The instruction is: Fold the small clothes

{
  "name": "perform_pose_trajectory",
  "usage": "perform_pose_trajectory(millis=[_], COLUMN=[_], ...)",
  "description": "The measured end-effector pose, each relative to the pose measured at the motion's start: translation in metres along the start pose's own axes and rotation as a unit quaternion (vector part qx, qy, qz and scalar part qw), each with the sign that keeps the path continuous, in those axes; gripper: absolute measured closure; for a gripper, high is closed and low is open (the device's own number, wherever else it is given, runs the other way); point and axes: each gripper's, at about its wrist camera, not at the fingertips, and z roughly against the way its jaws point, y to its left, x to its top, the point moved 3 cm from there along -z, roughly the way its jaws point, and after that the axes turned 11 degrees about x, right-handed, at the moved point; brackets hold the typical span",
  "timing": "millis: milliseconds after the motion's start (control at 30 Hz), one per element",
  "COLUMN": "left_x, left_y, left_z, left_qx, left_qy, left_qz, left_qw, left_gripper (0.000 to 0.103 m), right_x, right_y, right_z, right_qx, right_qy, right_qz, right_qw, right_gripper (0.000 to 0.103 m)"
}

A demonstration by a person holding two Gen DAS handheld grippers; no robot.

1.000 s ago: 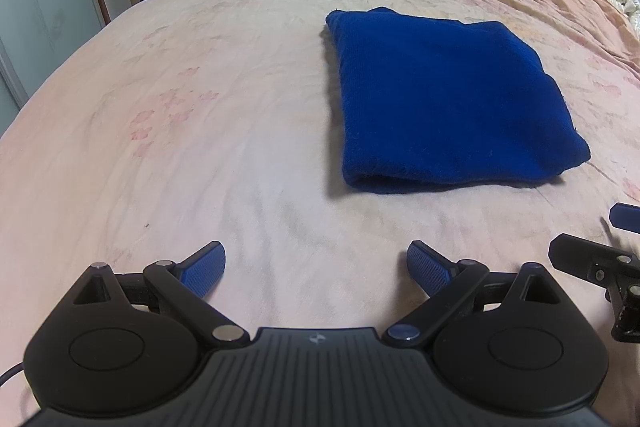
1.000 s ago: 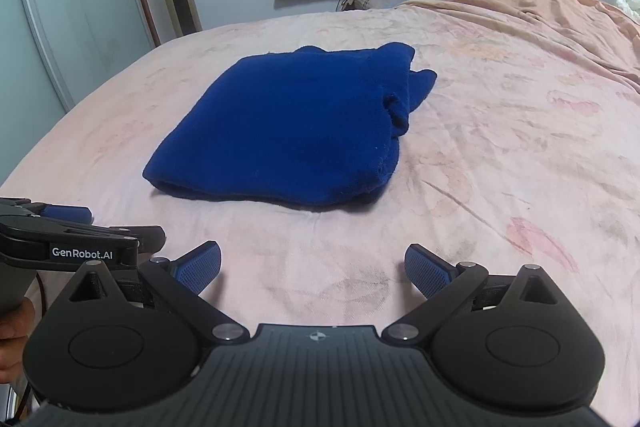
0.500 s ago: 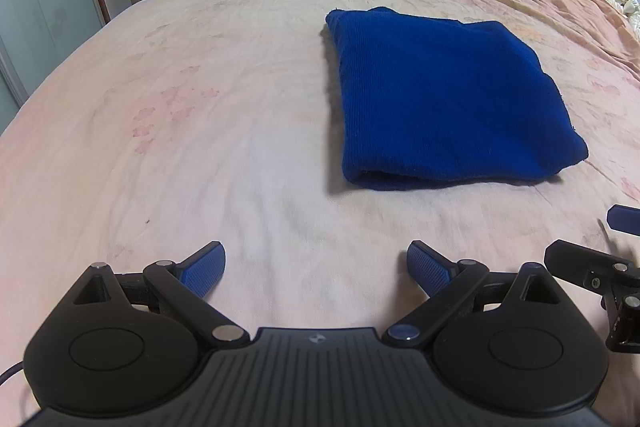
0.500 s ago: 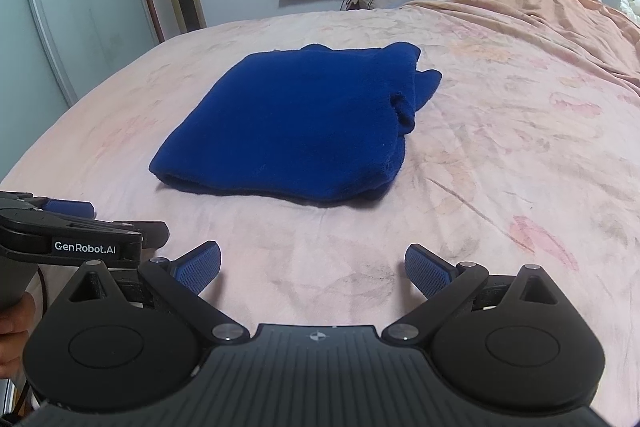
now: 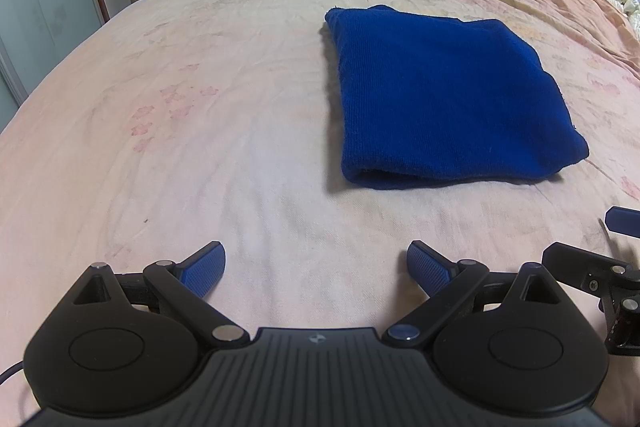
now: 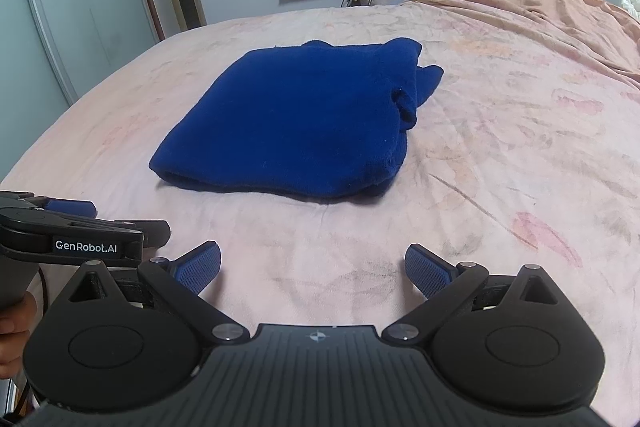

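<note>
Folding stage, seen from the foot of the bed. A blue knitted garment (image 5: 448, 99) lies as a compact, roughly rectangular bundle on the pink floral bedsheet (image 5: 200, 147), well forward of both tools, its rounded fold edge facing them. From the right wrist view, a loose part bulges out at the bundle's far right corner (image 6: 424, 79), untucked. The left gripper (image 5: 316, 269) is held low over bare sheet with its blue pads spread wide and nothing between them; the right gripper (image 6: 312, 267) is likewise spread and empty, just beside it. Judged from this layout, the main folds appear complete and the hands are between grasps. A further move, if any, would call for reaching forward to tuck that protruding corner or square the bundle.
</note>
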Motion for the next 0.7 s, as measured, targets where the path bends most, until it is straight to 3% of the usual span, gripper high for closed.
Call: perform_pose_trajectory(millis=[700], left_x=[0.0028], left_y=[-0.0024], left_z=[-0.0007], left_qx=[0.001], left_qy=[-0.004], left_qz=[-0.007], left_qw=[1.0000], left_gripper=[0.005], right_x=[0.0023], right_y=[0.0010], right_z=[-0.0008], right_qx=[0.005], right_qy=[0.000], right_qz=[0.004], right_qw=[1.000], right_gripper=[0.003])
